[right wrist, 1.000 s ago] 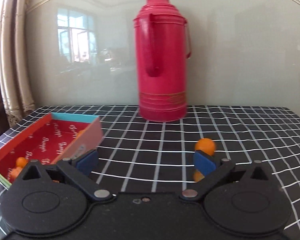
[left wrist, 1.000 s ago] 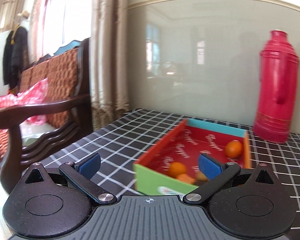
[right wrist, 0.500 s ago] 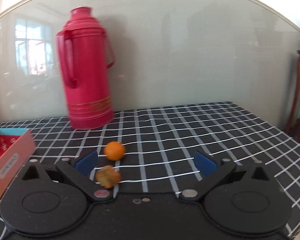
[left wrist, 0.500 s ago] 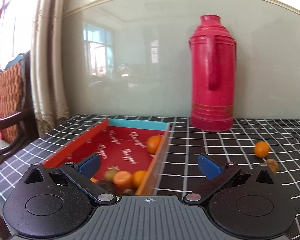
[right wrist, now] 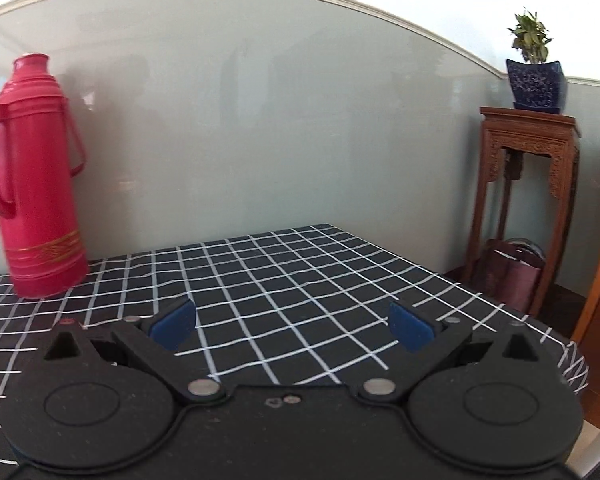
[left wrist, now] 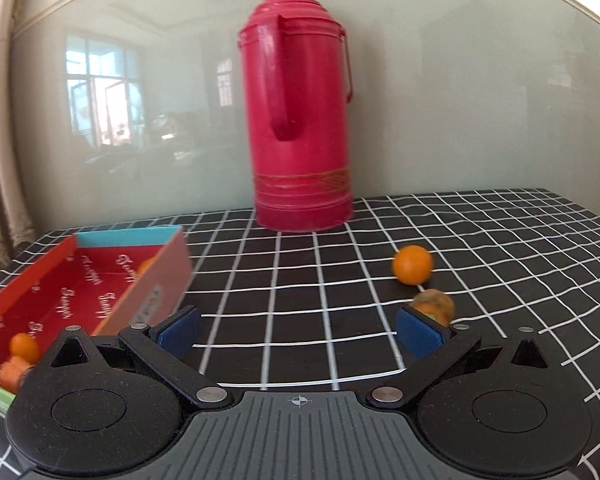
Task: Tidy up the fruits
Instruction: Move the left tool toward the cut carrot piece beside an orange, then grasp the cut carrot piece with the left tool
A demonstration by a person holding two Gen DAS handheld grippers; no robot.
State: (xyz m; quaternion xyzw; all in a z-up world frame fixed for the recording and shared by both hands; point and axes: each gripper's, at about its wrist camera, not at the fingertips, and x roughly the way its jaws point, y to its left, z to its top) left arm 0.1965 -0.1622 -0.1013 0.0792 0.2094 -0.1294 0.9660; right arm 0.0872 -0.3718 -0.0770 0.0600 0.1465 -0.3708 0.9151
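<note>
In the left wrist view, my left gripper is open and empty above the checked tablecloth. A red cardboard box lies to its left, holding several small oranges. A loose orange sits on the cloth ahead and right, and a duller orange-green fruit lies just behind my right fingertip. In the right wrist view, my right gripper is open and empty over bare cloth; no fruit shows there.
A tall red thermos stands at the back against the wall; it also shows in the right wrist view. The table's right edge drops off near a wooden plant stand with a blue pot.
Both grippers have swung to the right. The box slid to the left edge of the left view and the loose fruits came near. The fruits left the right view.
</note>
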